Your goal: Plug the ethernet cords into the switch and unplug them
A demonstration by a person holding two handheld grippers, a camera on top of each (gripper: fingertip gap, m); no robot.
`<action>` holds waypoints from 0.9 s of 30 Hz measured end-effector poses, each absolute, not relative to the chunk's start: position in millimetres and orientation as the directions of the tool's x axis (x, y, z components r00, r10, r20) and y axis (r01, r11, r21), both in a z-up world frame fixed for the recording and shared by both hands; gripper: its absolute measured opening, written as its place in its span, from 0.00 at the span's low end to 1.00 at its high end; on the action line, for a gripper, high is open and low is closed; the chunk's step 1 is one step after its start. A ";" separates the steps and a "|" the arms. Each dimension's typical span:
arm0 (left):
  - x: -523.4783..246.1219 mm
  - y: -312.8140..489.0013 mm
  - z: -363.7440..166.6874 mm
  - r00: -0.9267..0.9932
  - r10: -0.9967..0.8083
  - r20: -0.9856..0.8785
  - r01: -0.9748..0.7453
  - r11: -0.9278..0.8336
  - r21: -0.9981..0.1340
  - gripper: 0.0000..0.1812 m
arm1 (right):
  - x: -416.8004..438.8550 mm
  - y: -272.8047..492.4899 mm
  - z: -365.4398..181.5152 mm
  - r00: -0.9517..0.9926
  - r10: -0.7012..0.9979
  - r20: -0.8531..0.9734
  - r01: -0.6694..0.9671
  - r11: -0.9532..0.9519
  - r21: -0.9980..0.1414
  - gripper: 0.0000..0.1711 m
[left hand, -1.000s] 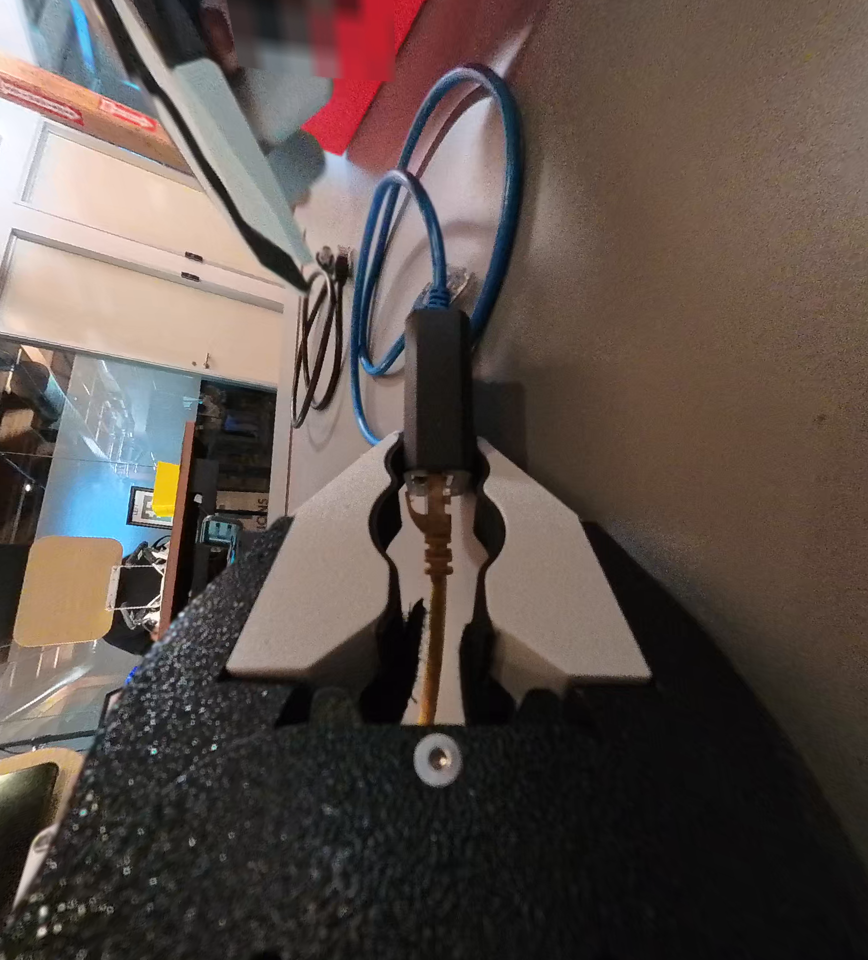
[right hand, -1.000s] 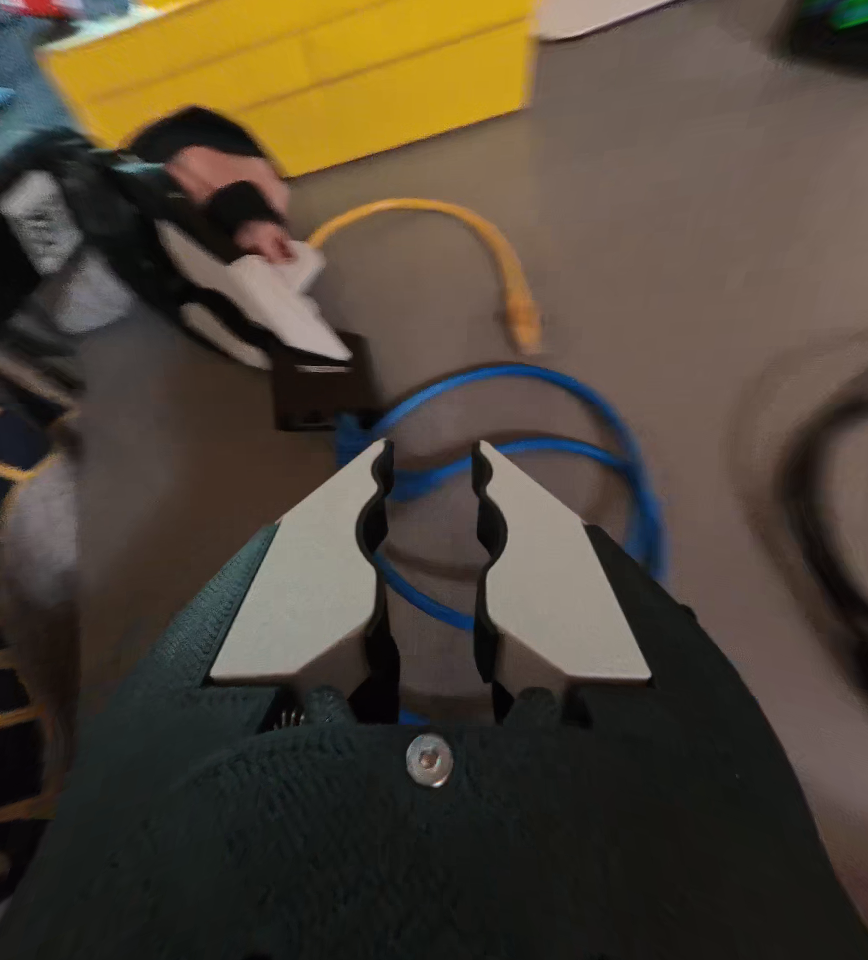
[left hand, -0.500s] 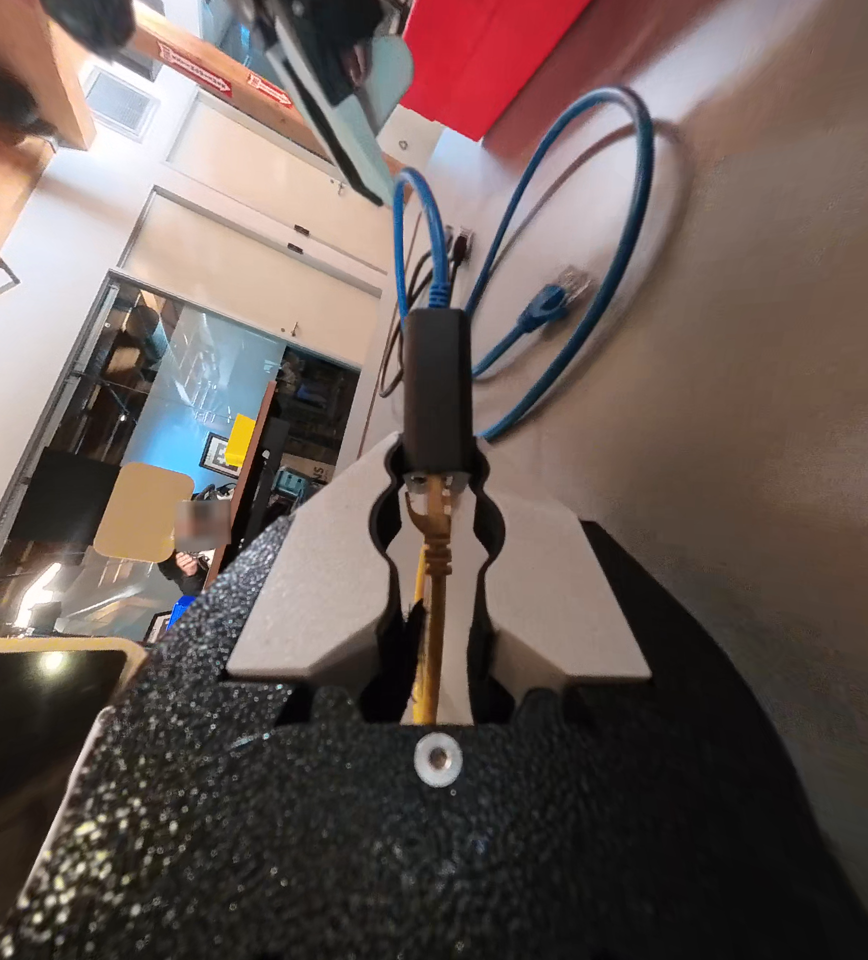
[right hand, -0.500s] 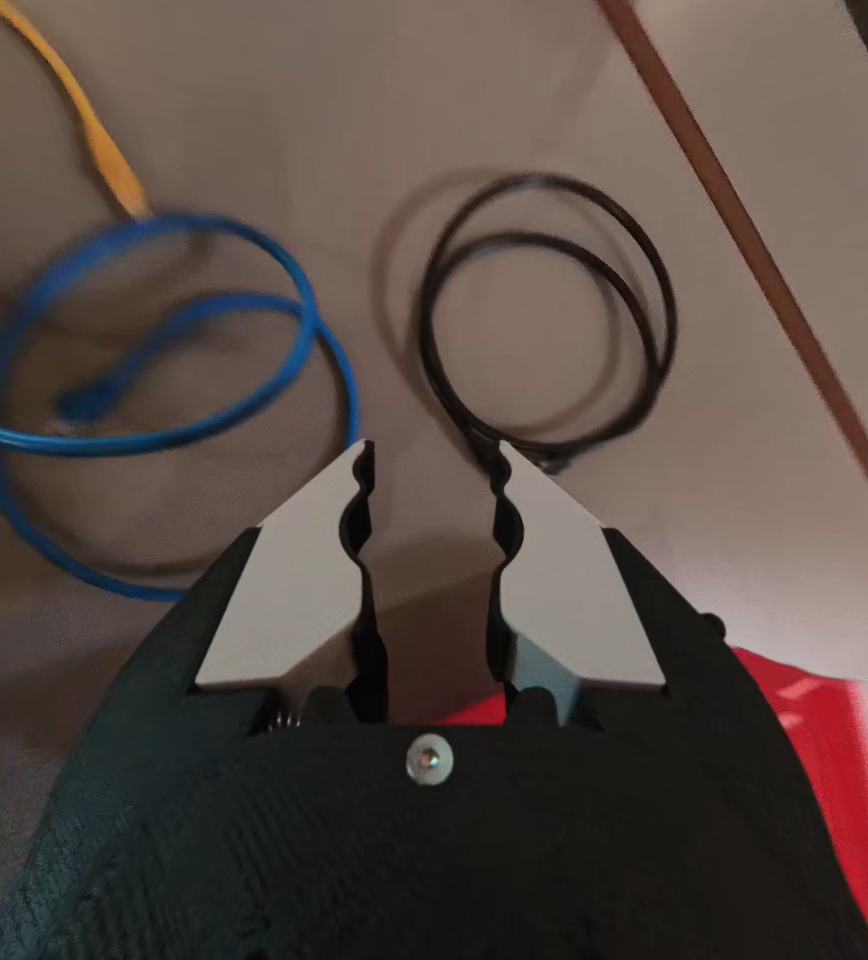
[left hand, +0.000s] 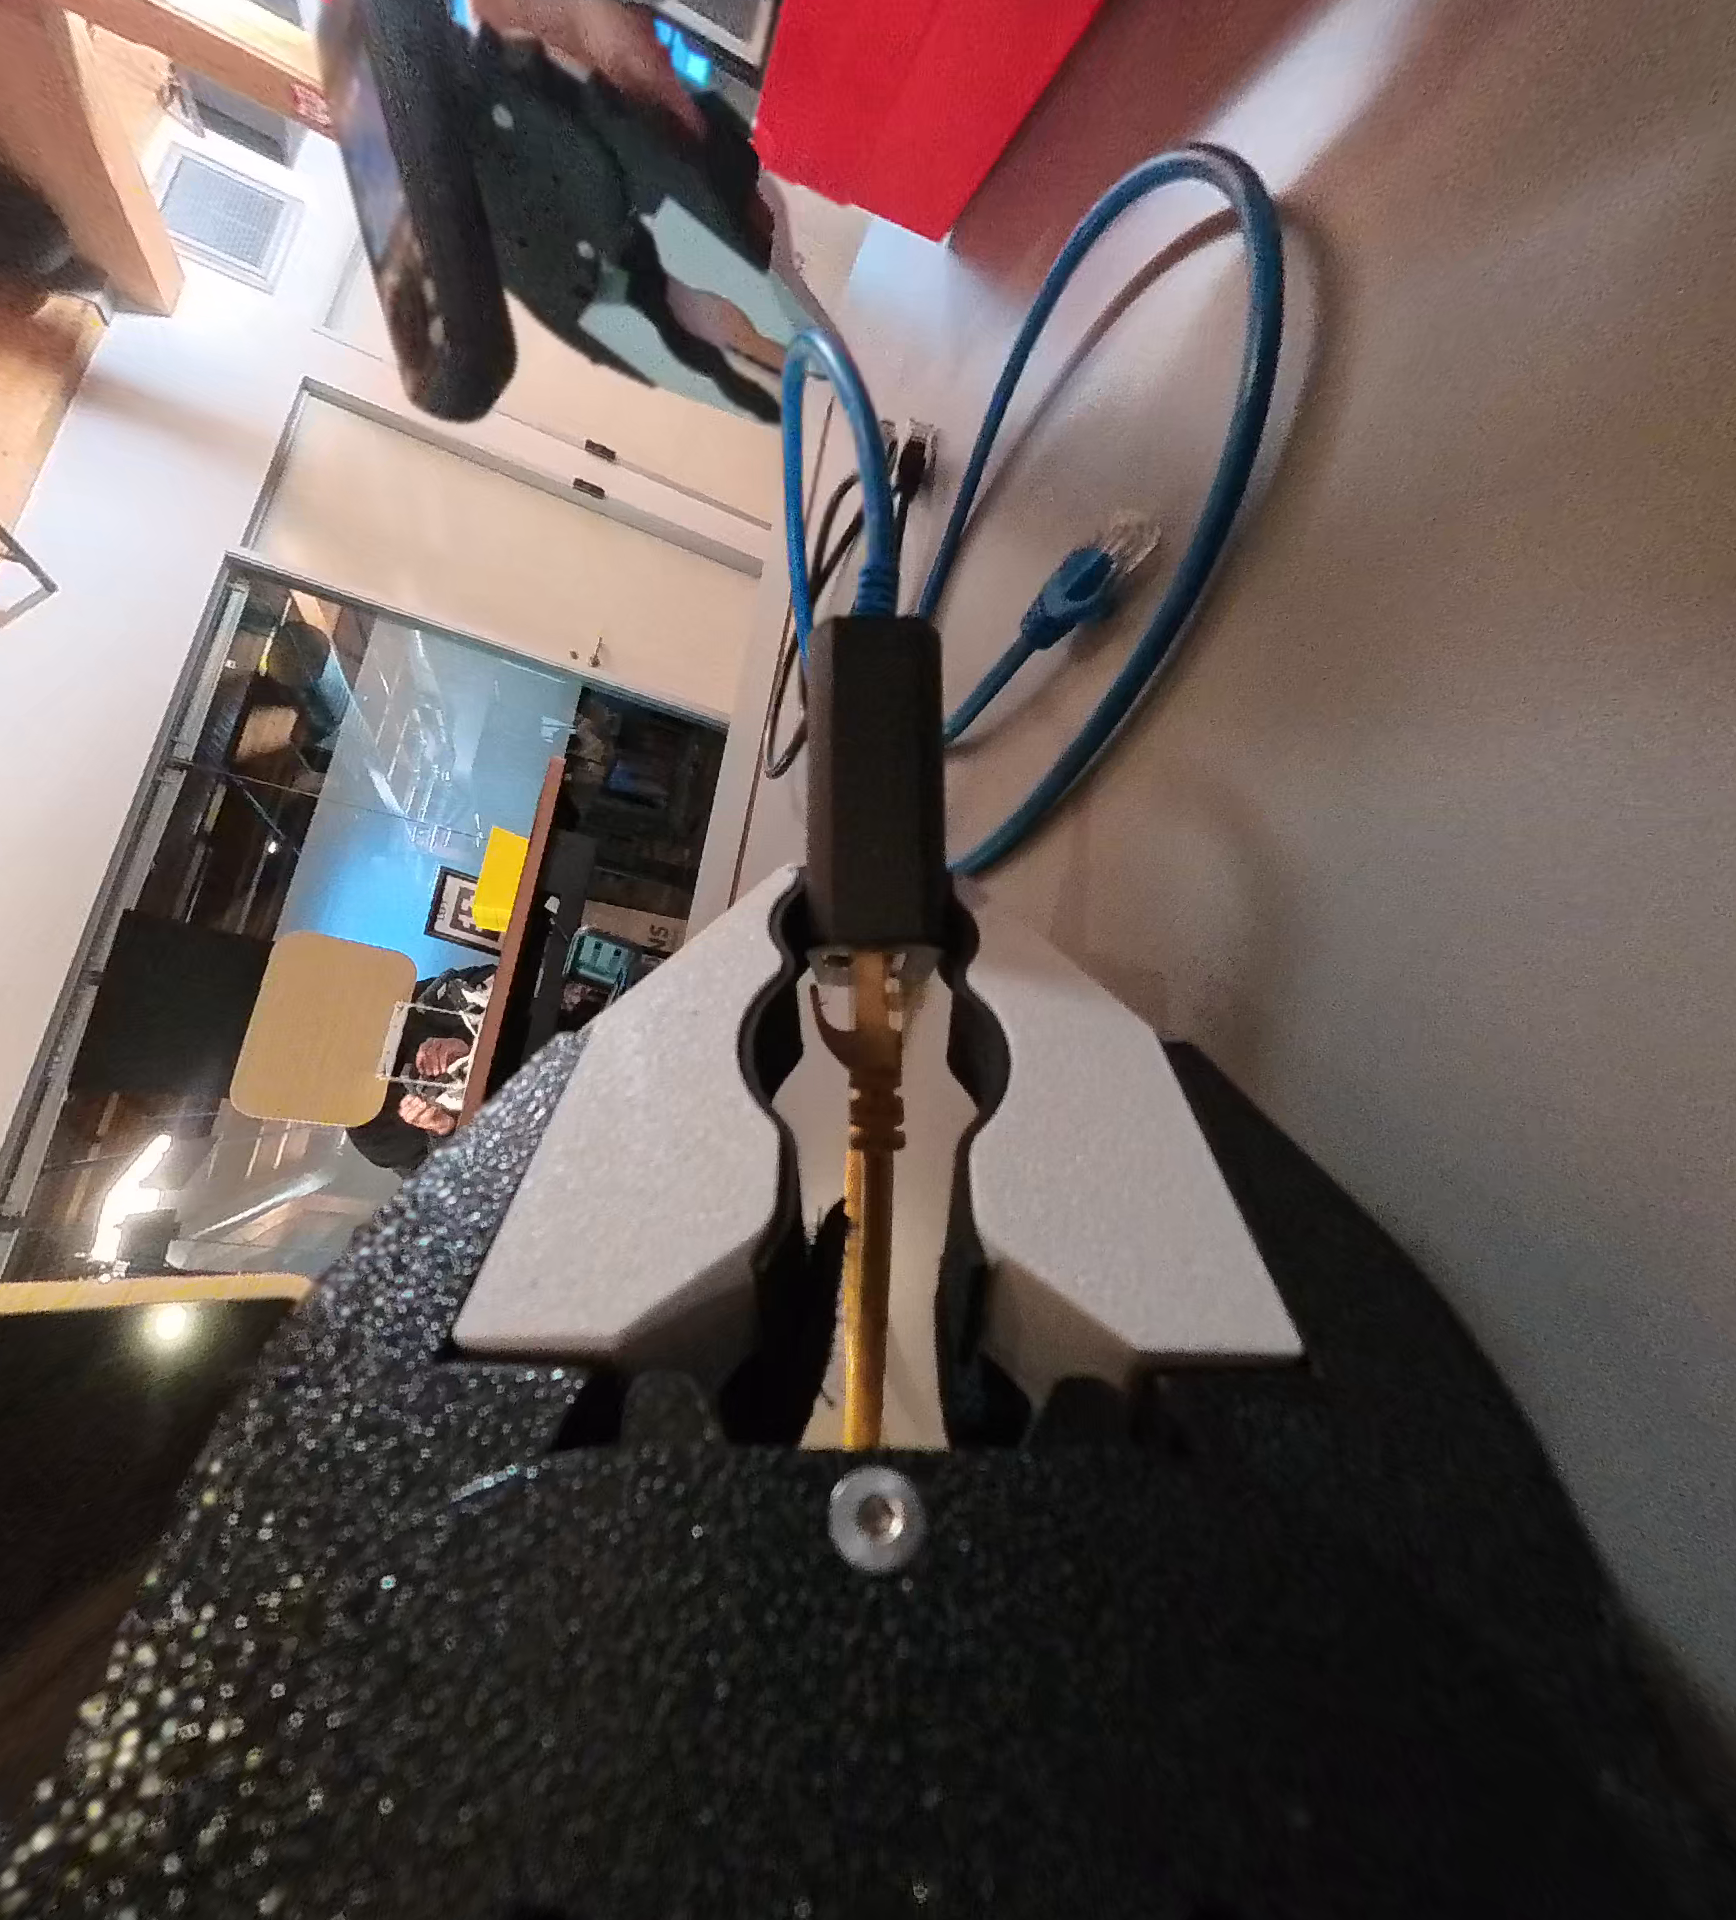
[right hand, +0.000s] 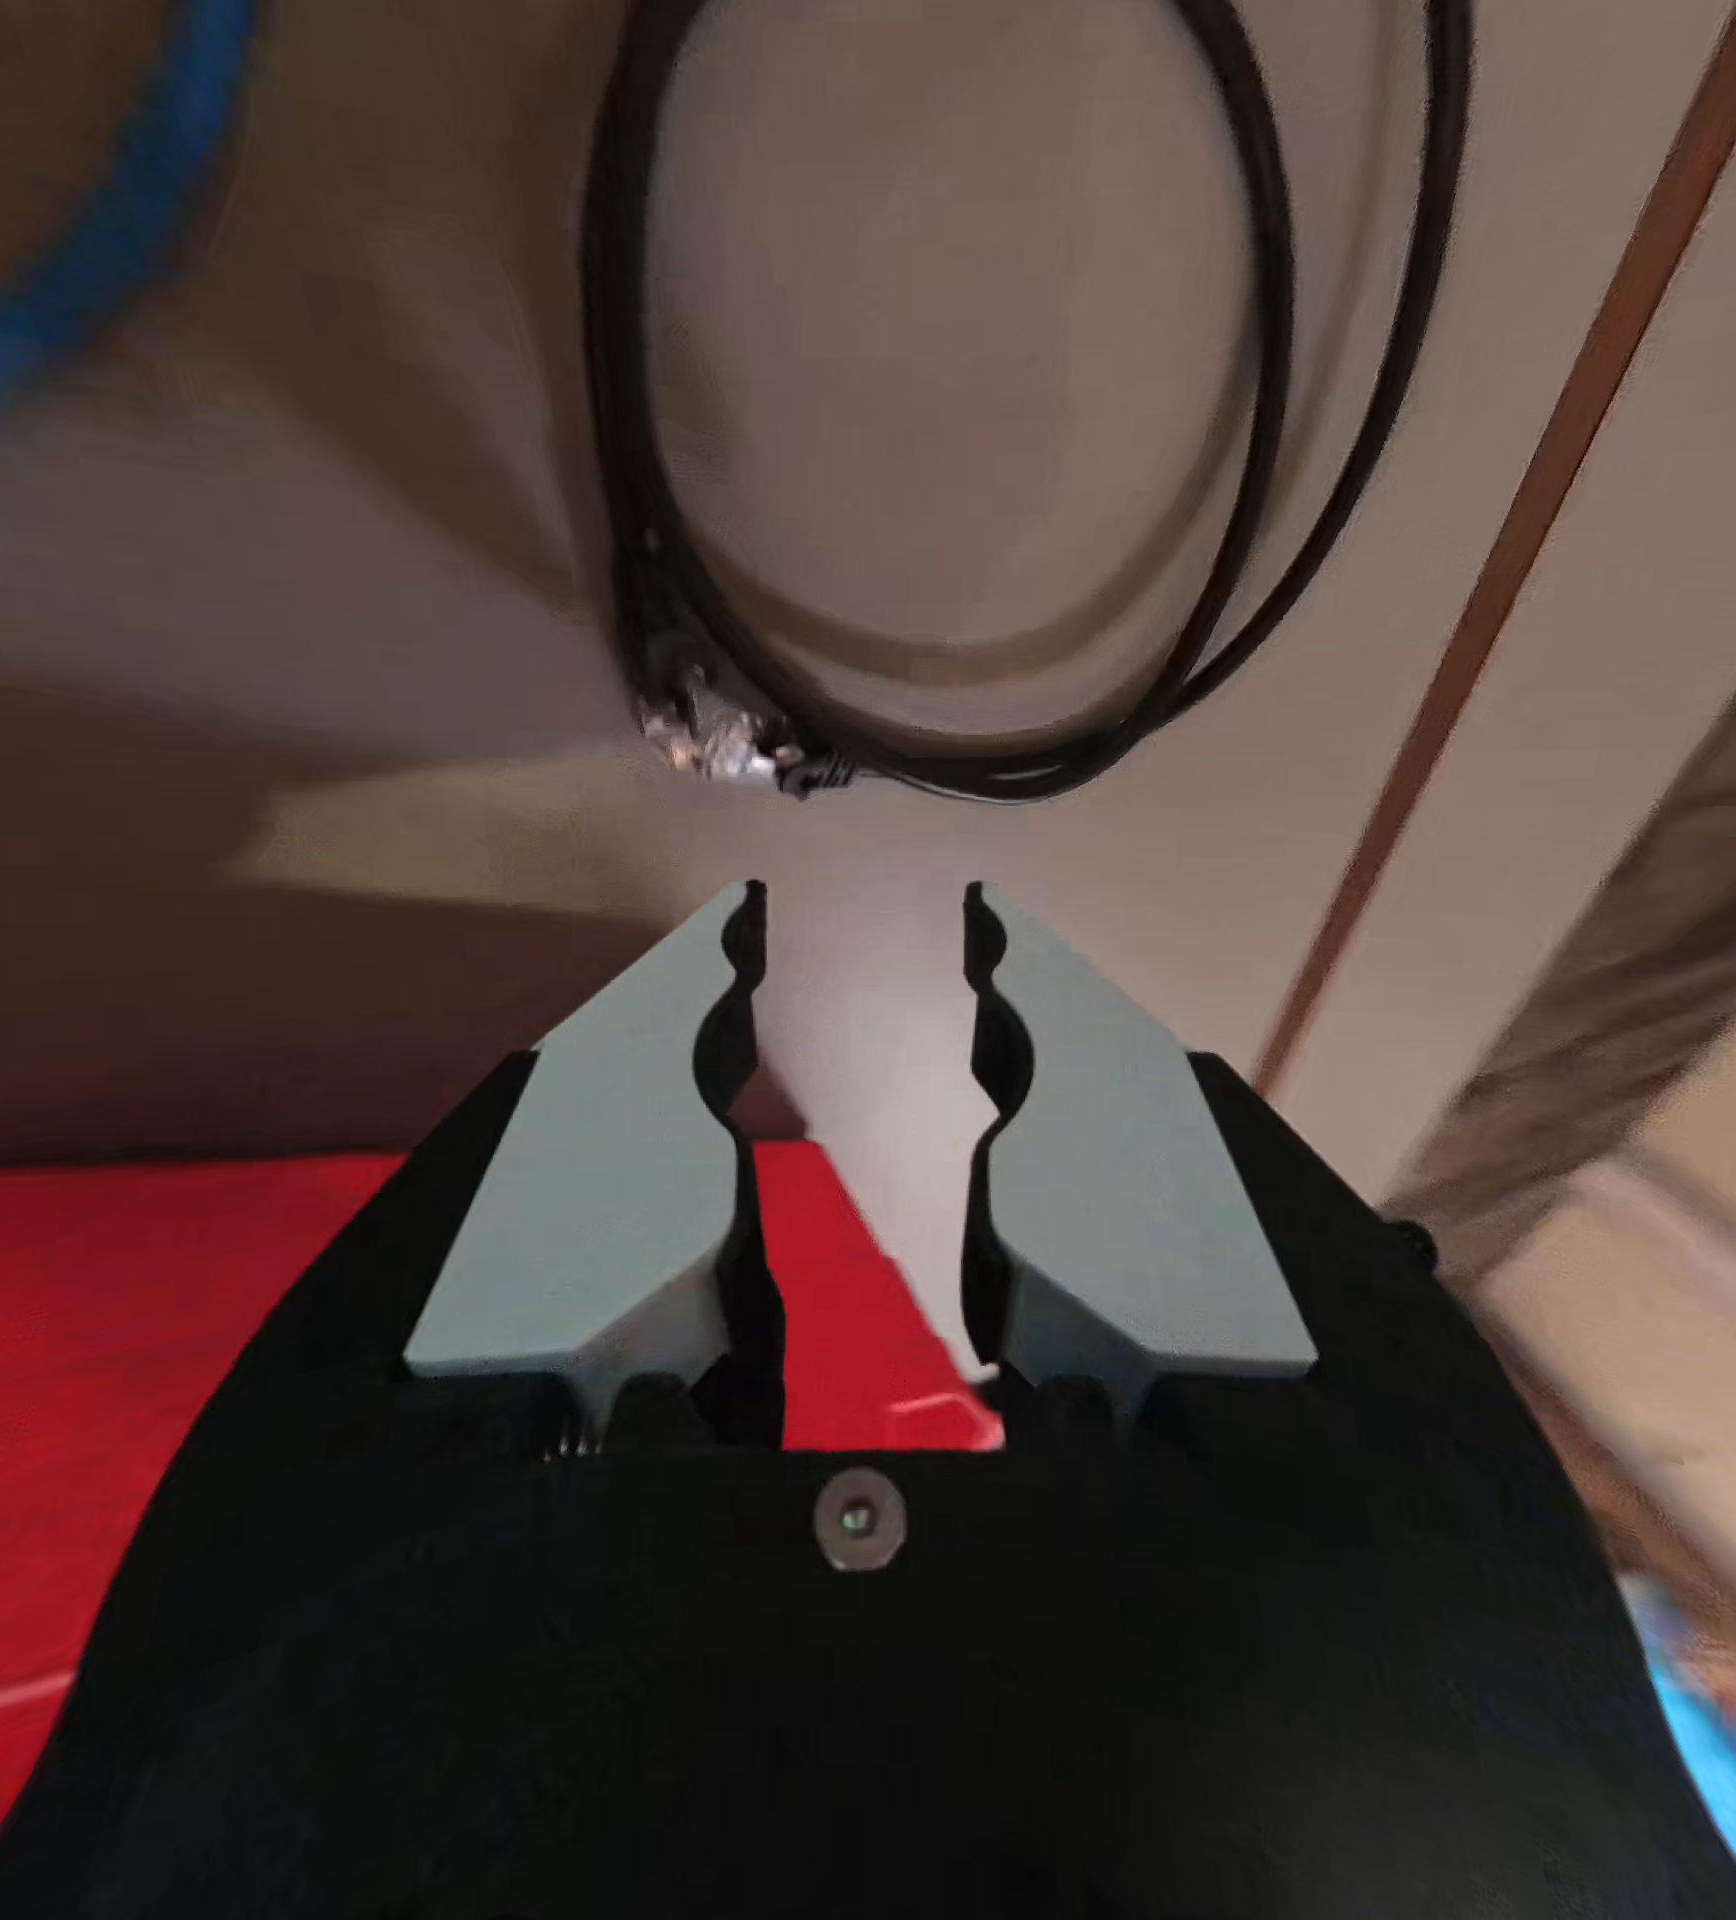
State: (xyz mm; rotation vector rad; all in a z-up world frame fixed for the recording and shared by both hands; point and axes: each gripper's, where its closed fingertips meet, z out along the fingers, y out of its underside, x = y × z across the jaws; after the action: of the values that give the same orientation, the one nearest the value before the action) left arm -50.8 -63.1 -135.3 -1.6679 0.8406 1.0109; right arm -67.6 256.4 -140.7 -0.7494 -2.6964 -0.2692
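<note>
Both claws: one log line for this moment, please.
left claw shut on black switch | yellow cord, blue cord plugged | right claw open near black cord

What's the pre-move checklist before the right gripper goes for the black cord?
1. Left gripper shut on the black switch: ok.
2. Yellow cord seated in the switch's near port: ok.
3. Blue cord seated in the far port: cannot tell.
4. Right gripper open and empty: ok.
5. Black cord plugs ahead of the fingertips, slightly left: ok.
6. Plug orientation for grasp: cannot tell, blurred.
</note>
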 end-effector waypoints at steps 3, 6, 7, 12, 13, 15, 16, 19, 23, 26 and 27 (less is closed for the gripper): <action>-46.9 -62.3 -137.8 0.387 -0.092 -0.917 -0.894 -0.282 -0.349 0.12 | -67.8 253.2 -147.8 -0.904 0.211 0.372 0.297 0.936 0.190 0.17; -48.0 -63.1 -135.9 0.381 -0.087 -0.921 -0.895 -0.286 -0.343 0.12 | -56.7 245.6 -168.4 -0.953 0.138 0.271 0.196 0.960 0.201 0.16; -48.1 -63.3 -135.2 0.386 -0.085 -0.919 -0.893 -0.285 -0.349 0.12 | -59.6 247.5 -171.3 -0.954 0.112 0.277 0.175 0.961 0.213 0.16; -51.2 -63.7 -134.9 0.382 -0.085 -0.920 -0.891 -0.299 -0.342 0.12 | -82.6 251.5 -173.0 -0.936 0.110 0.333 0.170 0.973 0.157 0.26; -51.1 -63.4 -134.7 0.386 -0.085 -0.919 -0.890 -0.298 -0.346 0.12 | -83.6 252.1 -175.7 -0.940 0.110 0.324 0.167 0.974 0.155 0.28; -51.4 -62.7 -134.8 0.382 -0.087 -0.920 -0.891 -0.299 -0.342 0.12 | -82.5 252.9 -178.3 -0.949 0.116 0.292 0.169 0.972 0.163 0.24; -50.9 -62.1 -135.2 0.380 -0.091 -0.920 -0.892 -0.299 -0.339 0.12 | -79.9 251.3 -179.3 -0.952 0.150 0.266 0.194 0.970 0.149 0.17; -50.0 -60.9 -136.6 0.366 -0.103 -0.925 -0.898 -0.299 -0.322 0.12 | -69.0 240.9 -180.9 -0.935 0.304 0.182 0.325 0.941 0.097 0.11; -53.4 -60.8 -137.5 0.346 -0.111 -0.932 -0.900 -0.318 -0.297 0.12 | -37.2 224.8 -178.3 -0.774 0.632 0.037 0.632 0.767 0.114 0.09; -60.6 -63.0 -137.9 0.309 -0.117 -0.944 -0.902 -0.351 -0.252 0.12 | -15.8 205.6 -166.3 -0.675 0.738 0.007 0.736 0.672 0.082 0.09; -62.9 -64.1 -137.6 0.302 -0.117 -0.946 -0.901 -0.358 -0.243 0.12 | -7.2 194.1 -161.2 -0.632 0.775 -0.022 0.773 0.632 0.055 0.09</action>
State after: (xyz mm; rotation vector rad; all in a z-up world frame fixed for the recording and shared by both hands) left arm -62.9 -64.1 -137.6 -1.7098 0.9293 1.1467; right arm -7.2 194.1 -161.2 -1.3653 -2.8764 -0.0637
